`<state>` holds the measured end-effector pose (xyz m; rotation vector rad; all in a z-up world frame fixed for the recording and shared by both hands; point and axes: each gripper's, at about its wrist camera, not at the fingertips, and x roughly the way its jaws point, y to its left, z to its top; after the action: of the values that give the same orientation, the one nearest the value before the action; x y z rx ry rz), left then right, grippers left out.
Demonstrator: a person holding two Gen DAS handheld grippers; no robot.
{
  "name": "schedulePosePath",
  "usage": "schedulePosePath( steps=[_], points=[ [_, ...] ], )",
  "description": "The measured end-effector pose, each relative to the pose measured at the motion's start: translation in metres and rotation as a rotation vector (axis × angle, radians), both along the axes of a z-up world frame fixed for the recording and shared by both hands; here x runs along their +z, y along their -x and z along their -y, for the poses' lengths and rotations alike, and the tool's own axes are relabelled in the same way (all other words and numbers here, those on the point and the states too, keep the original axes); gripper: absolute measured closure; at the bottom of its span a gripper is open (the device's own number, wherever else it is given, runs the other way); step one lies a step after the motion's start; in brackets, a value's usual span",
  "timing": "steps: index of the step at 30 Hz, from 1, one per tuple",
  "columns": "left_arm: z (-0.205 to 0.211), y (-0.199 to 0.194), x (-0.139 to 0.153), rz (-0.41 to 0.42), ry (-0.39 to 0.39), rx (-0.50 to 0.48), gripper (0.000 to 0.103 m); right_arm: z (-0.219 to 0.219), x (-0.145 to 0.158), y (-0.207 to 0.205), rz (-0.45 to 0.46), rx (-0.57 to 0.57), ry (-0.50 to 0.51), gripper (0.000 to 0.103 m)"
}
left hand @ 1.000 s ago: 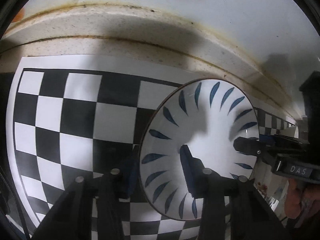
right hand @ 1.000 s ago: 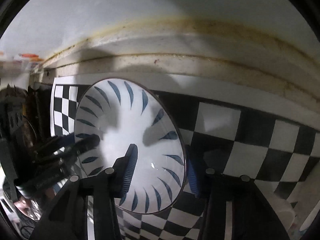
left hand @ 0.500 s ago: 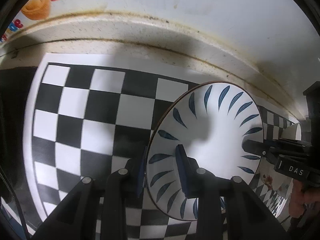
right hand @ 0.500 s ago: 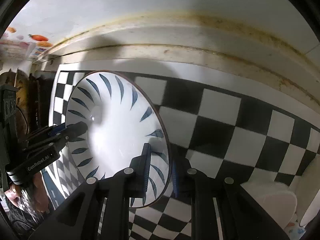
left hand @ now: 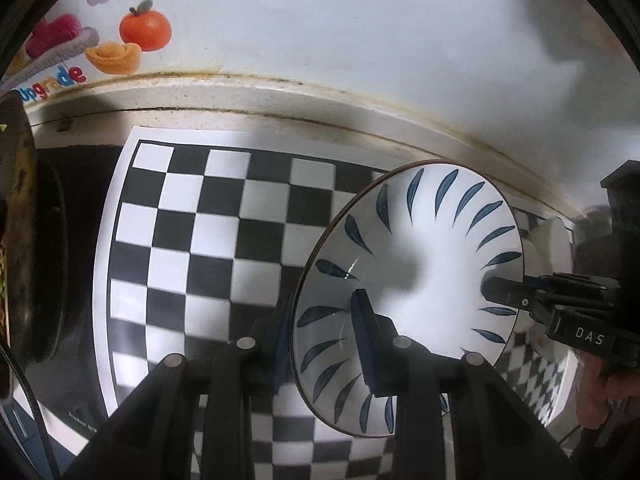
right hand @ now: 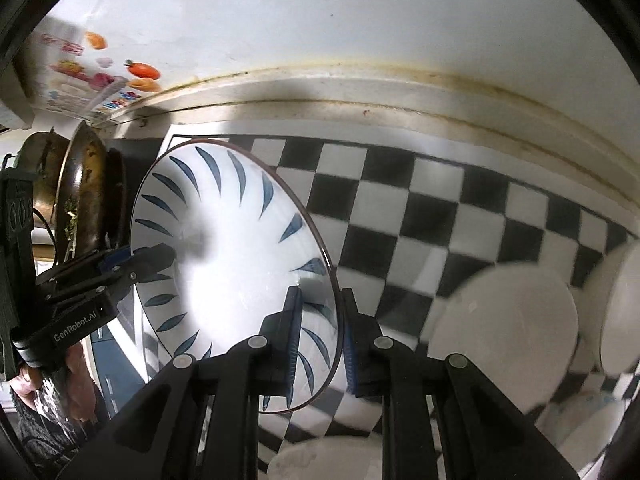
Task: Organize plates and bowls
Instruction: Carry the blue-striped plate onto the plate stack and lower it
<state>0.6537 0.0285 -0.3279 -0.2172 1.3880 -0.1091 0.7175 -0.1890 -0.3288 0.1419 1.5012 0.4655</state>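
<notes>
A white plate with blue leaf marks around its rim (left hand: 424,264) is held in the air, tilted, above a black-and-white checkered mat (left hand: 200,240). My left gripper (left hand: 324,340) is shut on the plate's rim, one finger on each face. My right gripper (right hand: 320,336) is shut on the opposite rim of the same plate (right hand: 232,264). Each gripper shows in the other's view: the right one (left hand: 492,290) and the left one (right hand: 160,256).
White plates and bowls (right hand: 504,332) lie on the mat at the right. A dark wok (right hand: 84,196) stands at the left edge, also in the left wrist view (left hand: 36,280). A stained backsplash ledge (left hand: 280,96) and a wall with fruit stickers (left hand: 144,32) lie behind.
Both grippers have lifted and pulled back with the plate. More of the mat, the wall stickers, the wok and the white dishes have come into view.
</notes>
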Motion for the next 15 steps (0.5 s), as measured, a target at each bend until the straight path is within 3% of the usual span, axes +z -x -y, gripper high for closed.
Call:
schedulePosePath(
  steps=[8, 15],
  points=[
    [0.023, 0.053, 0.026, 0.027, 0.031, -0.067, 0.077, 0.037, 0.024, 0.071, 0.024, -0.075, -0.017, 0.083],
    [0.064, 0.095, 0.034, 0.021, 0.032, -0.152, 0.077, 0.089, 0.025, 0.141, 0.014, -0.163, -0.035, 0.084]
  ],
)
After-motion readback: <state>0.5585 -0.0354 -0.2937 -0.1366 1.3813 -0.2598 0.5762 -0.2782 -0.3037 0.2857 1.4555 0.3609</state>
